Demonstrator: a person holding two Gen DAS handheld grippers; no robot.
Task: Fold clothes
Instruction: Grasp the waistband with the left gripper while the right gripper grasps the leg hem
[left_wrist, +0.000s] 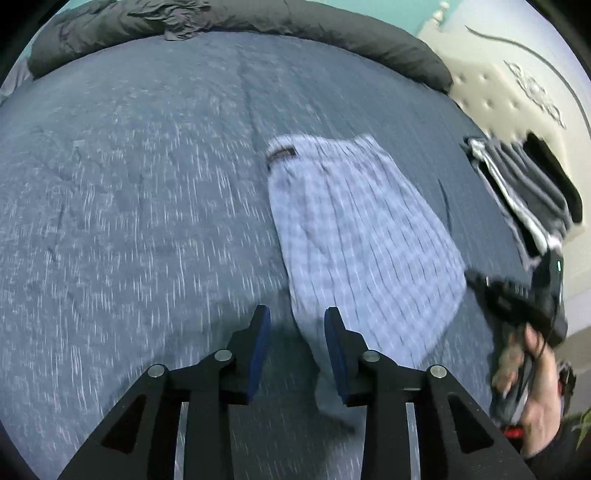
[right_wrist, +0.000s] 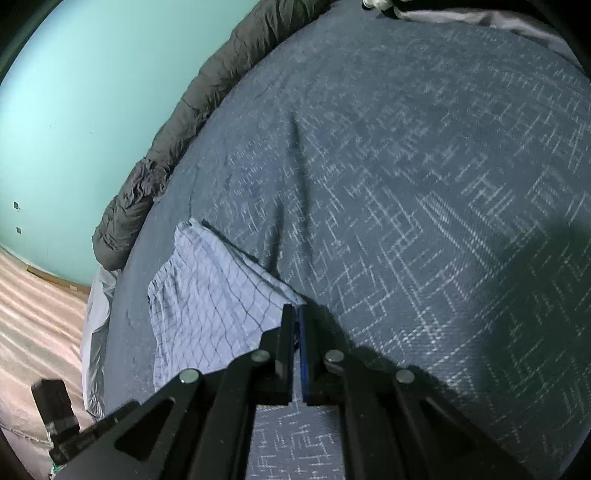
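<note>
Light blue checked shorts lie on the dark blue patterned bedspread, waistband at the far end. My left gripper is open and empty just above the shorts' near corner. My right gripper is shut on a corner of the shorts; its jaws are pressed together on the fabric edge. The right gripper also shows in the left wrist view at the shorts' right edge, held by a hand.
A pile of folded dark and white clothes sits at the bed's right side. A rolled grey duvet runs along the far edge. A cream tufted headboard and a teal wall border the bed.
</note>
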